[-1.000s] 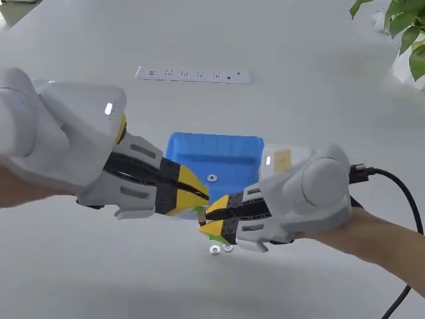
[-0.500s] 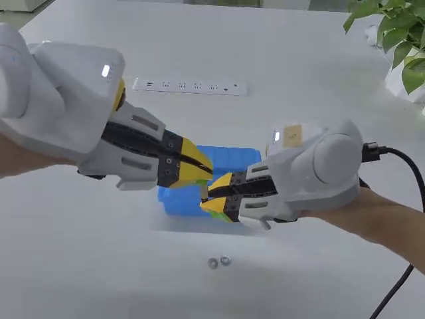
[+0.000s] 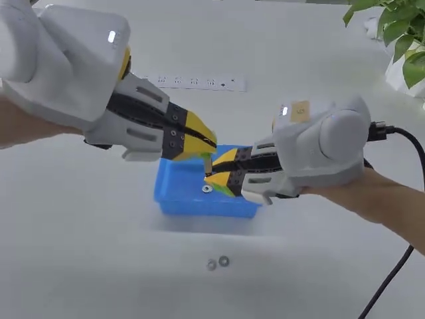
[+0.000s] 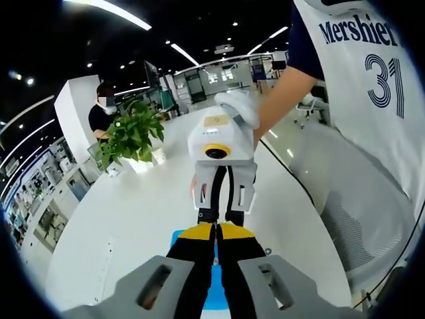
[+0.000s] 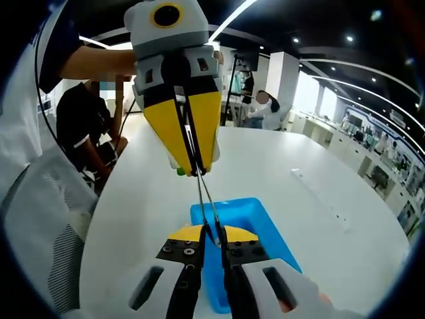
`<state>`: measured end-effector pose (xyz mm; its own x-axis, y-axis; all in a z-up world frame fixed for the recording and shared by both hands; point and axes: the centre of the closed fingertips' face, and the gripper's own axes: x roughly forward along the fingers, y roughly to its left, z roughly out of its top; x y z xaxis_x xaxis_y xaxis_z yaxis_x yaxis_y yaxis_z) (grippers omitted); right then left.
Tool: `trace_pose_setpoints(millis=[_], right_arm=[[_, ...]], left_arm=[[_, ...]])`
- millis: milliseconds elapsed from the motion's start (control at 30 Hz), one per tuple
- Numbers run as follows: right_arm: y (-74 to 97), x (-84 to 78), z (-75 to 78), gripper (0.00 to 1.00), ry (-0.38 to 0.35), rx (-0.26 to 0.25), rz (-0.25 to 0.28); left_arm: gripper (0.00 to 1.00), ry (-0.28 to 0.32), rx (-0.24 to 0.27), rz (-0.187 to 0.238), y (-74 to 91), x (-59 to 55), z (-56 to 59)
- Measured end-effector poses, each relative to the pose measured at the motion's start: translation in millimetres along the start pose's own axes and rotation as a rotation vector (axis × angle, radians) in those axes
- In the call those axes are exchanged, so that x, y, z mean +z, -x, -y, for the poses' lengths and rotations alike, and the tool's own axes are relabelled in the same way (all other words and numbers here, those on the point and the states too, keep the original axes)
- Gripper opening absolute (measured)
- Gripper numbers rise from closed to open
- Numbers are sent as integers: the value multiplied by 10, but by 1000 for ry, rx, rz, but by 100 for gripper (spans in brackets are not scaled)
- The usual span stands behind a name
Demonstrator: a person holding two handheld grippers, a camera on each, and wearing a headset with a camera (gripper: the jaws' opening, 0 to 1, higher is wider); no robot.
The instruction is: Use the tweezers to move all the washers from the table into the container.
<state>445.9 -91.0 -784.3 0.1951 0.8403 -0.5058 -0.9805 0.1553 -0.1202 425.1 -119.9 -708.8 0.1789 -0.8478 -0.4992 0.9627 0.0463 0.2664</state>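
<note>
Head view: left gripper (image 3: 211,143) and right gripper (image 3: 210,177) jaws clench the tweezers (image 3: 208,162) (over the blue container (image 3: 199,205)).

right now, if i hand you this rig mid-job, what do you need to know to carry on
Left gripper: shut on the tweezers, above the blue container.
Right gripper: meets it tip to tip, jaws closed on the tweezers' other end.
Done: one boxed washer lies in the container.
Left to do: the first table washer and second table washer lie side by side on the table, in front of the container.
I cannot tell whether the tweezers carry a washer.
</note>
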Motion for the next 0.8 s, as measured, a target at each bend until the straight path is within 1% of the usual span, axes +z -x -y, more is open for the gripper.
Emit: trace_pose_setpoints(millis=[367,433,600,733,800], right_arm=[[-120,-108,154,11,-14,-15,-21],[-151,-135,165,11,-18,-12,-28],[-236,-236,173,11,-34,3,-49],[-285,-317,170,11,-25,9,-74],[-295,-344,179,11,-36,10,-76]], left_arm=[[5,17,10,-9,-82,-163,-142],[5,26,13,-13,-98,-211,-168],[5,52,8,-25,-155,-337,-174],[5,81,8,-22,-208,-425,-177],[5,92,11,-18,-223,-450,-192]])
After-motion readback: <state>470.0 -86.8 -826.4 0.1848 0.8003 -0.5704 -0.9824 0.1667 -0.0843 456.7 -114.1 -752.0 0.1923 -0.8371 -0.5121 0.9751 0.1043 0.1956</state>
